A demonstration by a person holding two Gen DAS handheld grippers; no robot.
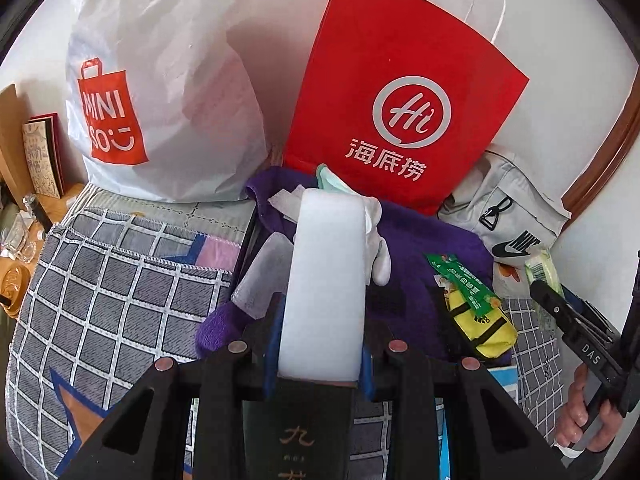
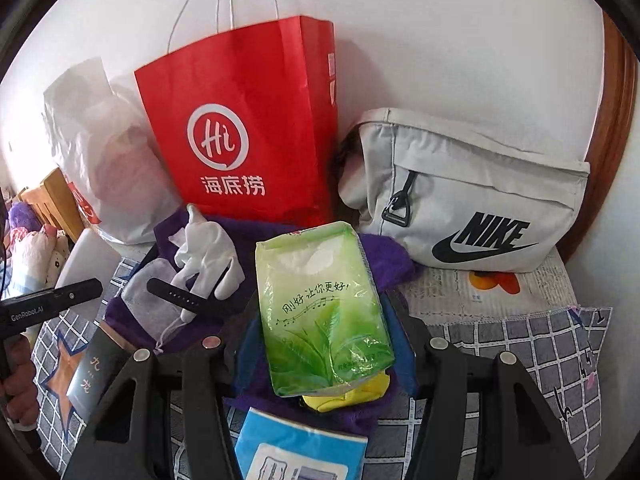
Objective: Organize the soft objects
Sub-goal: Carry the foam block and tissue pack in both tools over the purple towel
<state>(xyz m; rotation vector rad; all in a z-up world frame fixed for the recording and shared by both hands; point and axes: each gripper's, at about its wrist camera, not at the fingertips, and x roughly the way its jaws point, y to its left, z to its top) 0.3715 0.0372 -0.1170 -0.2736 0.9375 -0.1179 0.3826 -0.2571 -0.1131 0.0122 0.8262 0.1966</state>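
Note:
My left gripper (image 1: pixel 322 344) is shut on a white sponge block (image 1: pixel 326 280) and holds it over a purple towel (image 1: pixel 416 240). My right gripper (image 2: pixel 324 344) is shut on a green tissue pack (image 2: pixel 320 304) above the same purple towel (image 2: pixel 384 256). On the towel lie a white glove (image 2: pixel 208 248), a grey drawstring pouch (image 2: pixel 154 292), a black strap (image 2: pixel 176 294) and a yellow pouch (image 1: pixel 478 320) with a green packet (image 1: pixel 462 280) on it. The right gripper also shows at the right of the left wrist view (image 1: pixel 560 312).
A red paper bag (image 1: pixel 400 100) and a white Miniso plastic bag (image 1: pixel 160 92) lean on the wall behind. A grey Nike bag (image 2: pixel 468 204) lies at the right. A checked cloth (image 1: pixel 112 280) covers the surface. A blue-white package (image 2: pixel 300 448) lies in front.

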